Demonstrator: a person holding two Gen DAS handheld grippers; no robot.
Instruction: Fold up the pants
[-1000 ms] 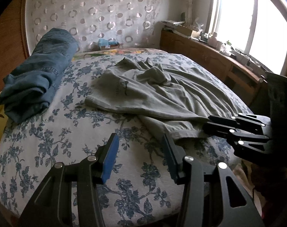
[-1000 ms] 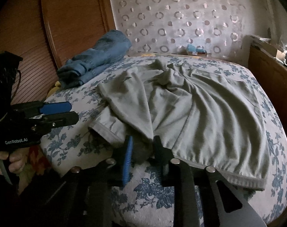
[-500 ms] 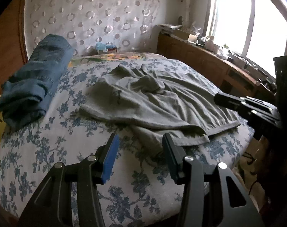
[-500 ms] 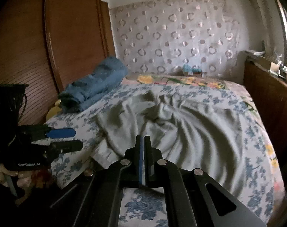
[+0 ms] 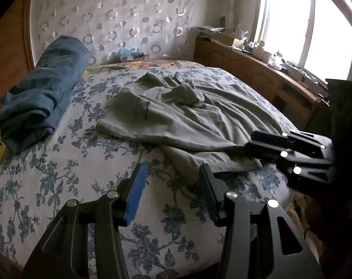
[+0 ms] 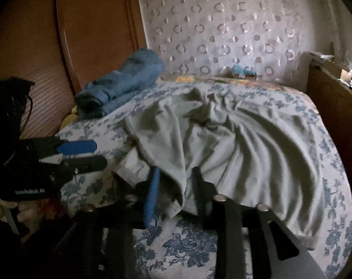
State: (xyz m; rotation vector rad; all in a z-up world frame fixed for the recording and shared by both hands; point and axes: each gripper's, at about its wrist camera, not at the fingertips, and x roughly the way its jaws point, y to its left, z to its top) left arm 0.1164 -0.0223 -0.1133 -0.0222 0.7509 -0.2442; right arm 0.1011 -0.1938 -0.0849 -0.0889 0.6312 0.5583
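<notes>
Crumpled grey pants (image 5: 187,121) (image 6: 245,151) lie spread across the bed (image 5: 48,174), legs toward me. My left gripper (image 5: 172,166) hovers open just short of the near leg hem, nothing between its fingers; in the right wrist view it (image 6: 101,153) sits at the left, beside the bed edge. My right gripper (image 6: 176,169) is at the pants' near edge, its jaws opening, with a hanging fold of grey cloth between them that the pads do not press. From the left wrist view the right gripper (image 5: 250,140) reaches in from the right onto the hem.
A folded pair of blue jeans (image 5: 43,93) (image 6: 122,86) lies at the bed's far left. A wooden sideboard (image 5: 257,79) with clutter runs under the window on the right. A brown wardrobe (image 6: 36,46) stands left. A small box (image 5: 131,54) sits by the headboard.
Half a second ago the right gripper was shut and lifted back from the bed; it has come back down to the pants' edge with its jaws apart around a fold. The left gripper stayed put.
</notes>
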